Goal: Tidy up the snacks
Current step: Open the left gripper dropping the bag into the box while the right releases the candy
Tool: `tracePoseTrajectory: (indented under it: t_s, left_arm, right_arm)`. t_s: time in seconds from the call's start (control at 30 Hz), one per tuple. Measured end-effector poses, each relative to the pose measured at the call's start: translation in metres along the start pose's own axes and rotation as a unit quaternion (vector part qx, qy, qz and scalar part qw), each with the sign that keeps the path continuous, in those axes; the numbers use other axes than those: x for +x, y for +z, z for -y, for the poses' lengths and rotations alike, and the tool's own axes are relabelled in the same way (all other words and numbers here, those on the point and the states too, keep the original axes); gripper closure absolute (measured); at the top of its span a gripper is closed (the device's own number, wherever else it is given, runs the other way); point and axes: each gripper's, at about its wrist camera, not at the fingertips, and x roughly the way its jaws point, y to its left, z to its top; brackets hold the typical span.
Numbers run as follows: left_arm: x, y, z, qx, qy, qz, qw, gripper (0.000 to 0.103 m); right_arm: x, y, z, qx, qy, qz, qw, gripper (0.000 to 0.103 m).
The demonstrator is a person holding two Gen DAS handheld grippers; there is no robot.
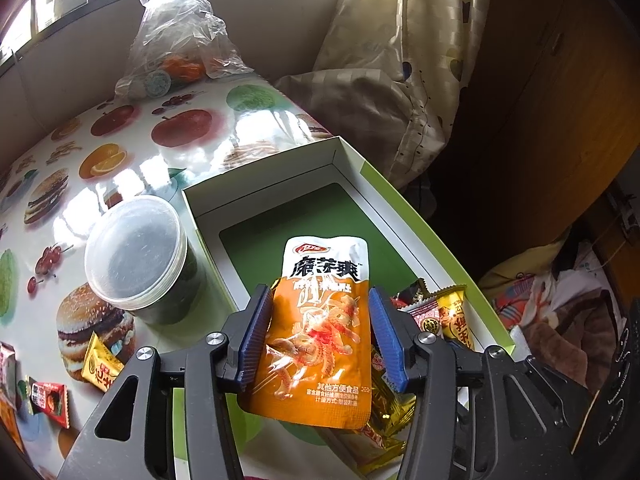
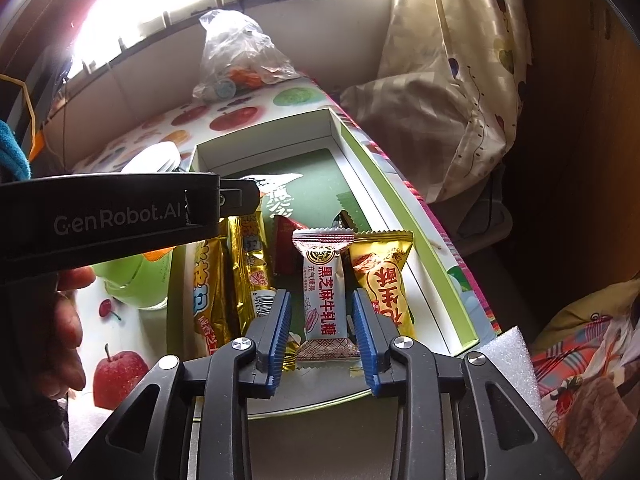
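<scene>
Two hand-held grippers, both angled steeply down over an open box (image 1: pixel 404 204) with white walls and a green floor, set on a table (image 1: pixel 132 148) covered in a fruit-and-burger print.

Left gripper (image 1: pixel 322 336): blue ribbed pads on either side of an orange-and-white snack pouch (image 1: pixel 320 328), which stands upright between them over the box. The left pad touches the pouch edge; a sliver of gap shows at the right pad, so whether the pouch is gripped cannot be told. In the right wrist view this tool's black body crosses from the left, a person's hand (image 2: pixel 68 320) behind it.

Right gripper (image 2: pixel 322 316): pads apart, a white sesame nougat bar (image 2: pixel 324 300) lying between them on the box floor, clear of both pads.

Box contents, near end: the nougat bar; just right of it a gold-and-red candy packet (image 2: pixel 384 276); left of it two long gold wrappers (image 2: pixel 236 280); behind it a small red packet (image 2: pixel 286 248).

Table, beside the box: a lidded round tub (image 1: pixel 138 256); loose small candies (image 1: pixel 100 368) at the near left; a clear plastic bag (image 1: pixel 180 32) at the far edge.
</scene>
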Motion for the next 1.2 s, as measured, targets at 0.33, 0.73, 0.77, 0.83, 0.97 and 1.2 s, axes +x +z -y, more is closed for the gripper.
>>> tracePoseTrajectory:
  t_s: [0.33, 0.73, 0.77, 0.83, 0.97, 1.2]
  left_arm:
    - [-0.012, -0.004, 0.007, 0.008, -0.003, 0.010, 0.9999, 0.051]
    - [-0.046, -0.012, 0.011, 0.018, 0.003, 0.041, 0.9990, 0.051]
    - [-0.050, -0.013, 0.011, 0.018, 0.003, 0.044, 0.9989, 0.051]
    - [-0.057, -0.016, 0.010, 0.016, 0.001, 0.049, 0.9987, 0.051]
    - [-0.069, -0.023, 0.006, 0.013, 0.005, 0.058, 0.9982, 0.051]
    - [-0.093, -0.038, -0.004, 0.004, 0.017, 0.073, 0.9971, 0.051]
  right_arm:
    - [-0.009, -0.002, -0.003, 0.002, 0.004, 0.006, 1.000, 0.064]
    - [-0.027, -0.006, -0.010, 0.000, 0.001, 0.022, 1.000, 0.059]
    - [-0.029, -0.006, -0.011, 0.000, 0.001, 0.024, 1.000, 0.059]
    - [-0.033, -0.007, -0.013, -0.001, 0.001, 0.027, 1.000, 0.059]
    - [-0.041, -0.007, -0.017, -0.002, 0.000, 0.034, 0.999, 0.059]
    - [-0.053, -0.008, -0.025, -0.002, -0.002, 0.045, 0.999, 0.059]
